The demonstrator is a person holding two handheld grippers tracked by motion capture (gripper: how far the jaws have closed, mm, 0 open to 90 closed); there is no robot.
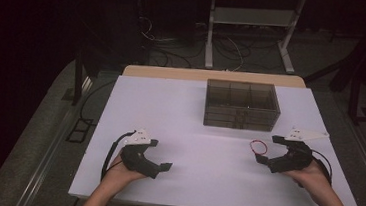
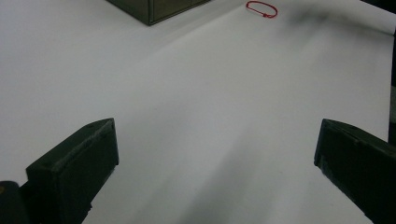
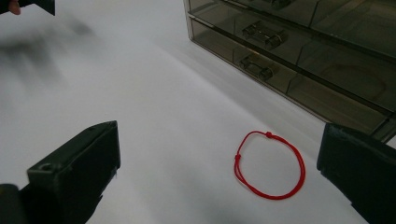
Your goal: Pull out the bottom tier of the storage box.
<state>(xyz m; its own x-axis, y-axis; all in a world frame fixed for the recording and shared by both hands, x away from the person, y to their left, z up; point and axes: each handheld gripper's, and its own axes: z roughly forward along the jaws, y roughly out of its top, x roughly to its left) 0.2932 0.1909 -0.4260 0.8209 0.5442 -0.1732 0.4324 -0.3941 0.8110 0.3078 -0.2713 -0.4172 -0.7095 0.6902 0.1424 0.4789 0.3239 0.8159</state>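
A thin red string loop (image 1: 251,146) lies flat on the white table (image 1: 193,134), right of centre. My right gripper (image 1: 267,149) is open around it, one jaw on each side, touching nothing. In the right gripper view the loop (image 3: 237,163) lies between my wide-apart jaws (image 3: 219,154), closer to the right one. My left gripper (image 1: 162,155) rests open at the front left, with only bare tabletop between its jaws (image 2: 215,154). From there the loop (image 2: 266,15) is far ahead. A smoky clear drawer box (image 1: 241,105) stands behind the loop.
The drawer box (image 3: 303,56) has stacked drawers with small handles, all pushed in, and its corner (image 2: 154,9) is in the left gripper view. Beyond the table's far edge the floor holds cables and a white metal frame (image 1: 251,18). A dark stand (image 1: 80,74) is at the left.
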